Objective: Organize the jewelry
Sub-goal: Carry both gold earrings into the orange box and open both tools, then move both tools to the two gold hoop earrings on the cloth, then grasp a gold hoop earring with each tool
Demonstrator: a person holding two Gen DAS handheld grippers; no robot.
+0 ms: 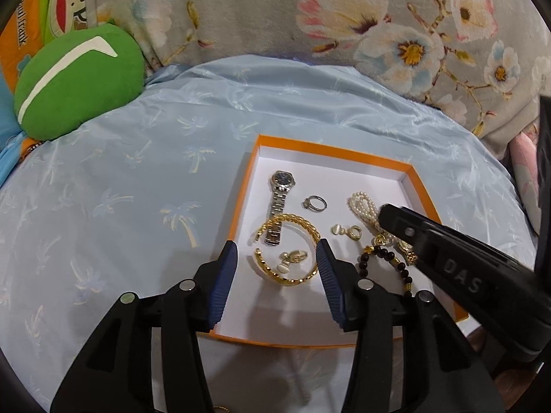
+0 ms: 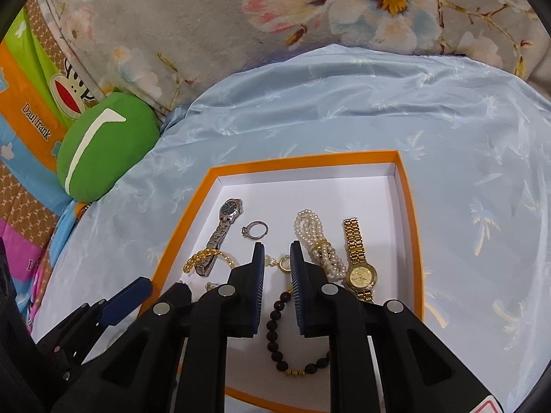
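the left gripper [image 1: 277, 272] is hanging wide open over the lower middle of the left wrist view, its blue pads spread to either side of the gold bangle [image 1: 287, 251], which suggests it is lining up to straddle that piece rather than holding anything. the right gripper [image 2: 277, 265] is sitting with its jaws narrowed but apart at the lower centre of its own view, gripping nothing, with a small gold earring [image 2: 284, 262] showing in the gap and the dark bead bracelet [image 2: 275, 330] lying under and between its fingers; it seems to be aiming at one of those two, though i cannot tell which. the orange box [image 2: 409, 206] is resting on the pale blue cloth [image 1: 120, 172] and is serving as the one container, its white floor holding all the jewelry in a loose spread: a silver watch [image 2: 224, 230] at the upper left with its strap crossing the bangle, a ring [image 2: 256, 230] just beside it, a looped pearl strand [image 2: 318, 241] centre right, and a gold watch [image 2: 358, 258] lying straight along the right. a second pale earring [image 1: 292, 260] is lying inside the bangle's curve.
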